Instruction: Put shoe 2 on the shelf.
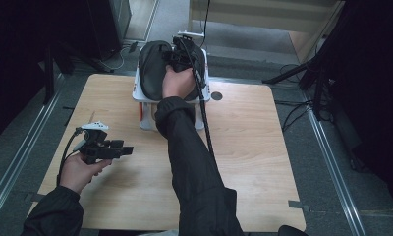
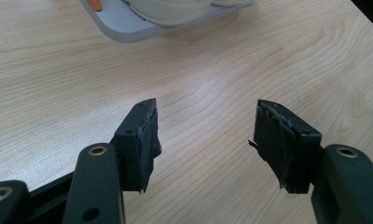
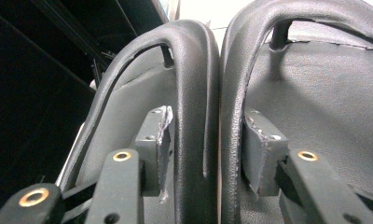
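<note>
Right tool [image 3: 207, 154]: jaws pressed from both sides on the two handles [image 3: 217, 93] of a black bag [image 1: 157, 69]; the handles lie side by side between the pads, touching each other. In the right gripper view the handles arch up and away ahead of the jaws, with the bag's grained black panel behind them. In the high view this tool [image 1: 177, 56] sits on top of the bag, at the far end of the outstretched right arm, its cable [image 1: 204, 113] trailing back along the sleeve.

Black bag: directly under and around the right tool, resting in a white tray or box [image 1: 144, 118] at the far edge of the tabletop [image 1: 263, 162].

Left tool [image 2: 205, 135]: jaws spread wide, nothing between the pads, bare wood beneath them. In the high view it [image 1: 128, 150] is held low over the near left part of the tabletop, jaws pointing toward the right arm, well apart from the bag. Ahead of its jaws, in the left gripper view, lies the grey-white edge of the tray [image 2: 124, 32], with a small orange mark on it.

Dark round hole [image 1: 216, 96] in the tabletop: just beside the tray, right of the right tool.
</note>
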The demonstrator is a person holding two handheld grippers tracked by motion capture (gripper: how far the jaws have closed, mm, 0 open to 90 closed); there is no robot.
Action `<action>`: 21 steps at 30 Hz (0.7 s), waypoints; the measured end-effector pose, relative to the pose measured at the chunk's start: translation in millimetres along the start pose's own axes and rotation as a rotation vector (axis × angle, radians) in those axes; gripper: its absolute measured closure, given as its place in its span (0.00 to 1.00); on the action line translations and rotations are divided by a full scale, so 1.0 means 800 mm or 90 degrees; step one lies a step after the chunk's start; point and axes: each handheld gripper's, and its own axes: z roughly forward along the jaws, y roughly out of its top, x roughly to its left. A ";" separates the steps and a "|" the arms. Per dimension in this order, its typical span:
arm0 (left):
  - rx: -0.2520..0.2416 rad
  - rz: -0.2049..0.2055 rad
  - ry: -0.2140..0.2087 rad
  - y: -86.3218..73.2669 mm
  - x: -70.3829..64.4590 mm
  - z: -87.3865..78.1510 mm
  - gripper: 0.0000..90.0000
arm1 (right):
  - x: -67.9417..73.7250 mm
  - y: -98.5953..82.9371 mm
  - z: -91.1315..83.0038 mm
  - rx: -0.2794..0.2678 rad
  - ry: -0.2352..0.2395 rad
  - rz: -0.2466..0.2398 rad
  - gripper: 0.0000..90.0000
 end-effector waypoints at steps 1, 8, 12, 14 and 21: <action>0.001 0.000 0.000 0.000 0.000 0.000 0.45 | 0.000 0.000 0.000 0.001 0.000 -0.001 0.61; 0.001 -0.001 0.003 0.000 0.000 0.000 0.45 | 0.001 -0.002 -0.006 0.001 0.009 -0.007 0.56; 0.002 -0.003 0.003 0.000 0.001 0.001 0.45 | 0.000 -0.004 -0.010 0.001 0.017 -0.010 0.54; 0.003 -0.002 0.004 0.000 0.001 0.001 0.45 | -0.002 -0.005 -0.013 0.002 0.025 -0.011 0.53; 0.005 -0.002 0.008 0.000 0.003 0.001 0.45 | -0.008 -0.010 -0.022 0.020 0.052 -0.025 0.52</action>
